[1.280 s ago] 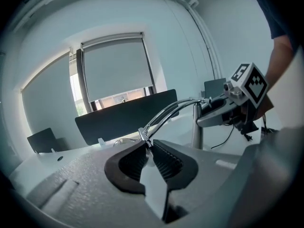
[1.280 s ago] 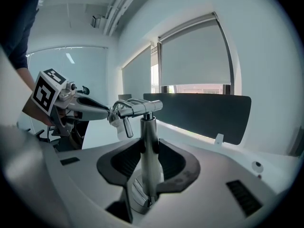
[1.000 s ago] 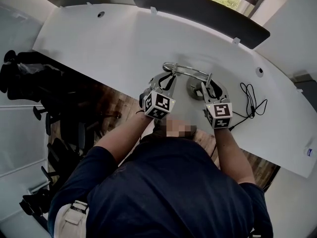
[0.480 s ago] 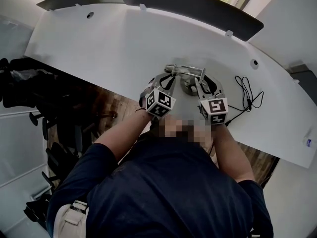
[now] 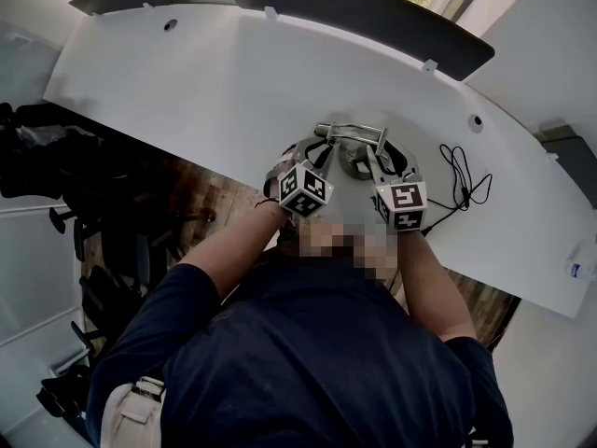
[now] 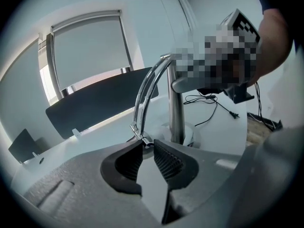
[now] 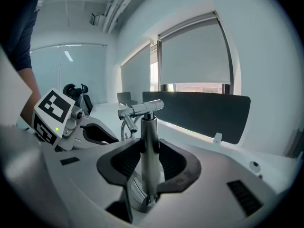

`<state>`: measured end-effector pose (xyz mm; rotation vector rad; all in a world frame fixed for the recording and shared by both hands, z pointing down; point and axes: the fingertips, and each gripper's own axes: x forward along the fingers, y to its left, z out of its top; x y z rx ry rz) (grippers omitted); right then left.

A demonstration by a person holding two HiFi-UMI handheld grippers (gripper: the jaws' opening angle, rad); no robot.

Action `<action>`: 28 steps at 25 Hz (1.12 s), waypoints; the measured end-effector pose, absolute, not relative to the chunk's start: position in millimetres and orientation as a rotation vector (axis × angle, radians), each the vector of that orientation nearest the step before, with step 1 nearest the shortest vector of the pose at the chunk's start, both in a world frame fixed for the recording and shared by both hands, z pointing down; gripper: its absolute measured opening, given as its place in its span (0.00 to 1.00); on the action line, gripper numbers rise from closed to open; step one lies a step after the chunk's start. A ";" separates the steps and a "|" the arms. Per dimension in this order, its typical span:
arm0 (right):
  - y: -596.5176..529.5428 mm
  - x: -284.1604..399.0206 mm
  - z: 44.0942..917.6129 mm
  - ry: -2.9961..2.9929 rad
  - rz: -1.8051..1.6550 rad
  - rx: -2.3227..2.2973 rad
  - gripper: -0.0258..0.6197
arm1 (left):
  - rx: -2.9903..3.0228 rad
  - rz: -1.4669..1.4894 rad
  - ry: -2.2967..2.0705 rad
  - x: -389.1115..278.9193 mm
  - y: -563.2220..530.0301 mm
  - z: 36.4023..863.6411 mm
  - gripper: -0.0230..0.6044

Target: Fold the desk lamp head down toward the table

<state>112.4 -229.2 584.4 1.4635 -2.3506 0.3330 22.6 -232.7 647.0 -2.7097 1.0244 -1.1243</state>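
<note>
The person is leaning over the curved white table (image 5: 233, 73). The slender chrome desk lamp (image 5: 353, 136) is standing on its round base (image 5: 357, 164) near the front edge, between the two tools. The right hand-held gripper (image 7: 150, 152) is clamping the lamp's upright post (image 7: 149, 127) low down, its two dark jaws pressing on either side of the tube. The left hand-held gripper (image 6: 147, 147) is pinching in to a narrow slit, with the thin lower end of the lamp's curved arm (image 6: 146, 87) caught at the very tips of its jaws. That arm is arching up from there and over to the top of the post, where a short crossbar (image 7: 142, 108) is sitting roughly level. A thin black cable (image 5: 464, 183) is lying looped on the table to the right of the lamp, and a dark panel (image 5: 364, 9) is running along the far edge.
</note>
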 end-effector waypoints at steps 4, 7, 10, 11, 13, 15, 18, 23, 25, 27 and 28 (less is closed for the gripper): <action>-225.1 113.4 587.9 -2.312 0.320 1.464 0.25 | -2.736 -1.124 1.040 12.9 -231.6 628.4 0.18; -208.5 120.5 586.7 -2.310 0.356 1.479 0.25 | -2.735 -1.009 1.055 -1.7 -227.5 605.6 0.18; -181.2 126.1 582.5 -2.315 0.400 1.501 0.25 | -2.750 -0.904 1.055 -13.2 -215.0 572.6 0.18; -171.5 124.4 578.5 -2.329 0.420 1.502 0.25 | -2.764 -0.864 1.060 -15.0 -210.9 559.7 0.18; -153.3 117.3 566.0 -2.372 0.454 1.493 0.24 | -2.802 -0.774 1.064 -14.7 -203.0 530.9 0.17; -139.1 108.2 548.0 -2.426 0.468 1.478 0.23 | -2.856 -0.660 1.044 -8.7 -194.4 500.5 0.17; -127.1 90.0 509.0 -2.530 0.448 1.460 0.20 | -2.943 -0.483 0.975 3.6 -179.3 458.0 0.16; -117.7 65.8 436.7 -2.660 0.340 1.426 0.12 | -3.058 -0.260 0.858 14.6 -147.4 399.4 0.10; -116.9 60.1 414.9 -2.695 0.295 1.423 0.10 | -3.068 -0.202 0.842 14.7 -141.1 385.2 0.07; -116.2 55.6 402.3 -2.732 0.261 1.429 0.08 | -3.080 -0.170 0.820 16.4 -135.7 378.0 0.05; -116.4 54.3 400.1 -2.743 0.254 1.439 0.08 | -3.087 -0.161 0.808 18.0 -133.0 377.1 0.05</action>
